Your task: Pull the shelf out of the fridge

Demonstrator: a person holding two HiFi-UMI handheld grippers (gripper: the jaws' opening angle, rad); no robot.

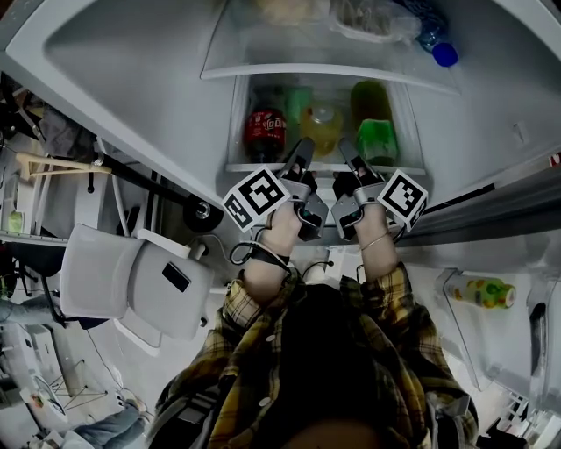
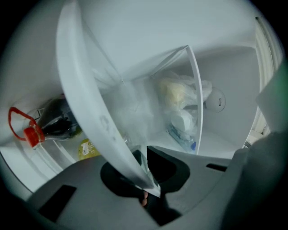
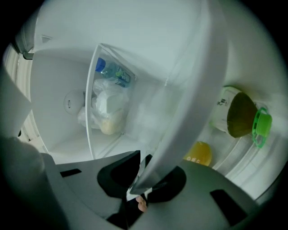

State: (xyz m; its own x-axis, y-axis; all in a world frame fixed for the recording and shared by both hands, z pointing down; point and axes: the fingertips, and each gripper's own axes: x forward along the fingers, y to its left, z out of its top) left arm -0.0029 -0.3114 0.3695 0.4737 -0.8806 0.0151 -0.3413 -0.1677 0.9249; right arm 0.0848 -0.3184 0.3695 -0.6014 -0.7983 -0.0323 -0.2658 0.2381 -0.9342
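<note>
the fridge (image 1: 123, 79) stands open, white inside; a pale chair (image 1: 131, 281) sits to its left in a cluttered room. the shelf (image 1: 254, 167) sits in the fridge, its white front rim pinched in the narrow jaws of the left gripper (image 2: 143, 158) and the right gripper (image 3: 143, 170). bottles (image 1: 320, 130) beneath show dimly through its glass; bags (image 1: 368, 17) on the upper shelf (image 1: 324, 72) are cut off.
</note>
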